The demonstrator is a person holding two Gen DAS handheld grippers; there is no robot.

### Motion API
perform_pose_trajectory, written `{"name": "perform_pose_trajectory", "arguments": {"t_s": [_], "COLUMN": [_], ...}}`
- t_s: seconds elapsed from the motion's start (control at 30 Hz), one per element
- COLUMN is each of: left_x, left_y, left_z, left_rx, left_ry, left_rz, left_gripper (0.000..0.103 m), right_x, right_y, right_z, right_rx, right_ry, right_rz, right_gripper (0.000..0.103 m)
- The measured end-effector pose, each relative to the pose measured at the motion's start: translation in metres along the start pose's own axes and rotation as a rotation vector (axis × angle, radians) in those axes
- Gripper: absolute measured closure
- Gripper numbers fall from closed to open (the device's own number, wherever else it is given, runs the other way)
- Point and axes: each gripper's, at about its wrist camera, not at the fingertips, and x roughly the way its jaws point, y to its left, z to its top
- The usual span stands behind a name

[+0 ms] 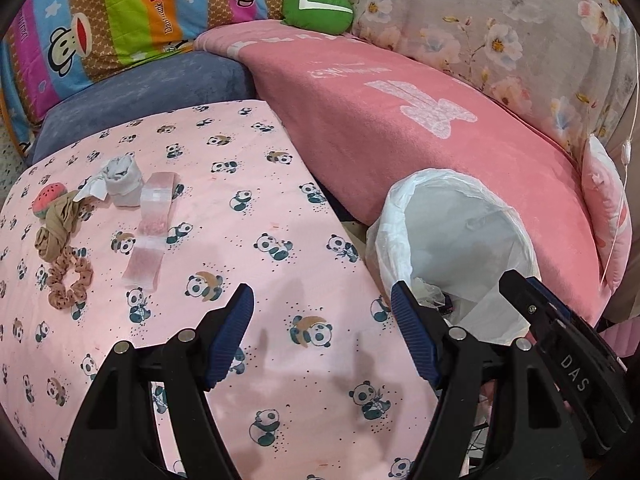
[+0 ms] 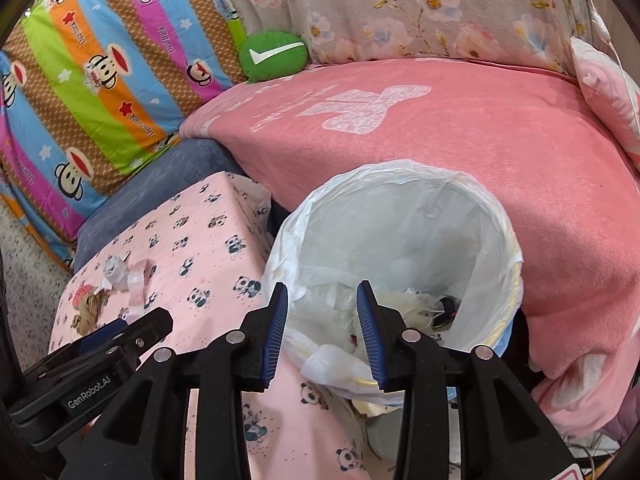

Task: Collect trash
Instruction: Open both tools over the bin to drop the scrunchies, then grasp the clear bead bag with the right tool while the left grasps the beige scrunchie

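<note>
Panda-print sheet (image 1: 256,208); both tongs gape empty: left tongs (image 1: 322,320) "GenRobot.AI", right tongs (image 2: 322,316) "DAS".

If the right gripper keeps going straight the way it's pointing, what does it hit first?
Most likely the white liner of the trash bin. The right gripper is open and empty, aimed over the bin's near rim into the opening, so it would probably meet the crumpled plastic trash inside; depth is unclear.
</note>
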Motion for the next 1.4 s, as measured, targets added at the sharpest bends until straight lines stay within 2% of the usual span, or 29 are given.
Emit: {"name": "perform_pose_trajectory", "arguments": {"t_s": [0.1,0.67,0.8,1.0,1.4], "left_x": [-0.002,-0.014,-0.017,-0.019,-0.012], "left_y": [0.014,0.089,0.104,0.128,0.201], "left_z": [-0.002,-0.011,-0.013,-0.017,-0.026], "left_rx": [-0.027,-0.146,-0.166,-0.196,-0.321], "left_ry": [0.003,-0.003,-0.009,-0.017,0.006], "left_rz": [0.009,0.072,0.092,0.122,0.197], "left_gripper": [0.035,0.035,0.035,0.035,0.035], "right_x": [0.001,0.01,0.012,0.019,0.045], "right_y": [0.012,0.081,0.098,0.121,0.175], "right_z": [-0.004,-0.026,-0.029,-0.036,-0.053], "right_rx": [-0.017,-0.132,-0.157,-0.195,-0.279], "right_ry": [0.009,0.053,0.058,0.076,0.125], "right_rz": [0.01,0.058,0.065,0.078,0.103], "right_gripper": [0.063,0.061,0.054,0.054,0.052]}}
